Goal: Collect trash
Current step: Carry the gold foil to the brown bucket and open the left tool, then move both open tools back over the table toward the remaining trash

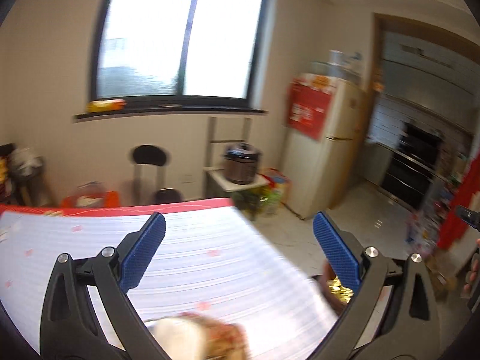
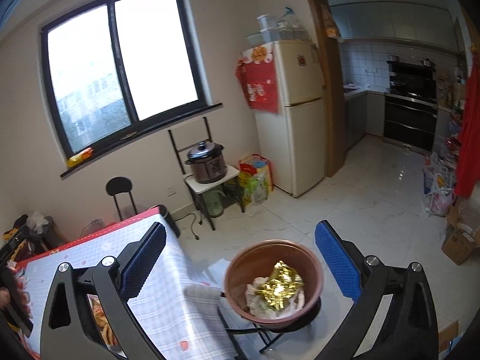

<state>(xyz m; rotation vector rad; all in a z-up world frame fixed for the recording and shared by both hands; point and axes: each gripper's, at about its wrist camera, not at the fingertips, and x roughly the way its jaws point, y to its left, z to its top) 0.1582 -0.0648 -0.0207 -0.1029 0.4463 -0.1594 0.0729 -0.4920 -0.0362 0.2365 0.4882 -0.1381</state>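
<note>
Beside the table [image 2: 168, 306], the bin [image 2: 312, 258] holds a gold wrapper [image 2: 277, 288] on soft tissue, both light, crushable and best pinched at a raised fold, while both grippers [image 1: 238, 250] [image 2: 240, 255] stand spread and empty.

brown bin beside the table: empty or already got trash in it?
Not empty. In the right wrist view the brown bin holds a crumpled gold wrapper lying on whitish crumpled paper; well below the rim.
</note>
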